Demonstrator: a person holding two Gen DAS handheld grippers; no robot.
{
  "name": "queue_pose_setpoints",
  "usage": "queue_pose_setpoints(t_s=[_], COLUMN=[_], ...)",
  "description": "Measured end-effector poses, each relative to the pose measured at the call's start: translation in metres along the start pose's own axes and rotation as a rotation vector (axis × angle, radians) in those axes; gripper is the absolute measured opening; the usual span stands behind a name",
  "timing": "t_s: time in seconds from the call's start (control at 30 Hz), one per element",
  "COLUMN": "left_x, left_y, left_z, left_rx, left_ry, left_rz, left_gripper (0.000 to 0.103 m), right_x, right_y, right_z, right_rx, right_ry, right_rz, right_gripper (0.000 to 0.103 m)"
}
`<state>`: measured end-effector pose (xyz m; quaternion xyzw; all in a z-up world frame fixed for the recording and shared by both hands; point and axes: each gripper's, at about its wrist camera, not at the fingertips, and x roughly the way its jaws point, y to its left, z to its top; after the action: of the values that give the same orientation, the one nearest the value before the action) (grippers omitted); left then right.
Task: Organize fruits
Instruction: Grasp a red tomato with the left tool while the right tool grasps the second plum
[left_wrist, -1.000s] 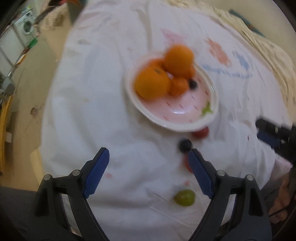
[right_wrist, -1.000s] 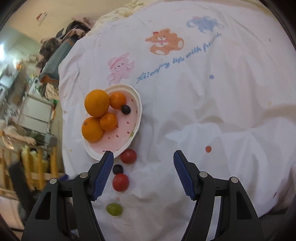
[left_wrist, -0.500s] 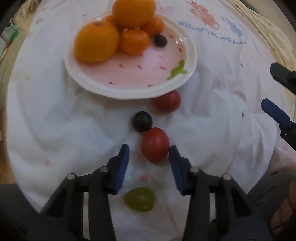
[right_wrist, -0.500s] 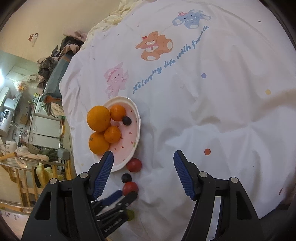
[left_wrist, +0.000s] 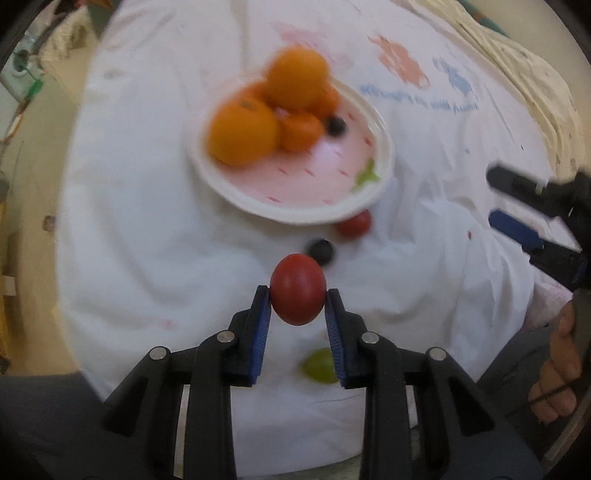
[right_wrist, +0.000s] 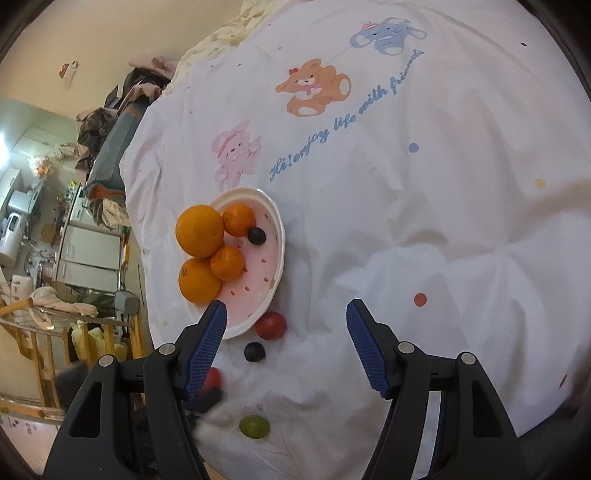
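My left gripper (left_wrist: 297, 295) is shut on a red tomato (left_wrist: 297, 290) and holds it above the white cloth, in front of the pink plate (left_wrist: 306, 184). The plate holds several oranges (left_wrist: 242, 133) and a dark grape (left_wrist: 335, 126). On the cloth lie a second red tomato (left_wrist: 355, 224), a dark grape (left_wrist: 320, 251) and a green grape (left_wrist: 319, 366). My right gripper (right_wrist: 286, 332) is open and empty, above the cloth to the right of the plate (right_wrist: 275, 229). The held tomato (right_wrist: 212, 378) shows partly behind its left finger.
The table wears a white cloth with cartoon animals and blue lettering (right_wrist: 343, 122). Its left edge drops to the floor, with cluttered furniture (right_wrist: 88, 254) and a wooden chair (right_wrist: 40, 354) beyond. A person's hand (left_wrist: 557, 362) holds the right gripper.
My left gripper closed on the red tomato and lifted it off the cloth, pulling back from the plate. The right gripper stayed open and shifted slightly.
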<state>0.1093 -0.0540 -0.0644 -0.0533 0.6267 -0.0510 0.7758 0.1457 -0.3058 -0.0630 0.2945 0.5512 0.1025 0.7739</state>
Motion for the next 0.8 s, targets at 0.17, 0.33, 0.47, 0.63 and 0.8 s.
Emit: queue_pose_setpoints(t_s=[0.17,0.33,0.47,0.63,0.8], left_x=[-0.026,-0.031,-0.028,-0.028,-0.029], left_y=[0.035,0.054,0.056,0.052,0.048], left_z=[0.010,0.016,0.015,0.015,0.015], left_rx=[-0.025,-0.043,-0.067,-0.071,-0.059], left_ry=[-0.063,-0.092,-0.095,-0.108,-0.115], left_rz=[0.039,0.050,0.007,-0.025,-0.022], left_gripper=[0.026,0.026,0.026,0.026,0.026], right_x=[0.005,0.011,0.017,0.030,0.060], right_y=[0.004,0.006,0.006,0.013,0.031], right_z=[-0.005,-0.009,-0.012,-0.018,-0.030], right_rx=[-0.022,-0.044,-0.060,-0.105,-0.174], right_ry=[0.016,0.030,0.043,0.086,0.195], right_rz=[-0.012,-0.039,-0.070,-0.085,-0.038], right_gripper=[0.070,0.070,0.070,0.070,0.068])
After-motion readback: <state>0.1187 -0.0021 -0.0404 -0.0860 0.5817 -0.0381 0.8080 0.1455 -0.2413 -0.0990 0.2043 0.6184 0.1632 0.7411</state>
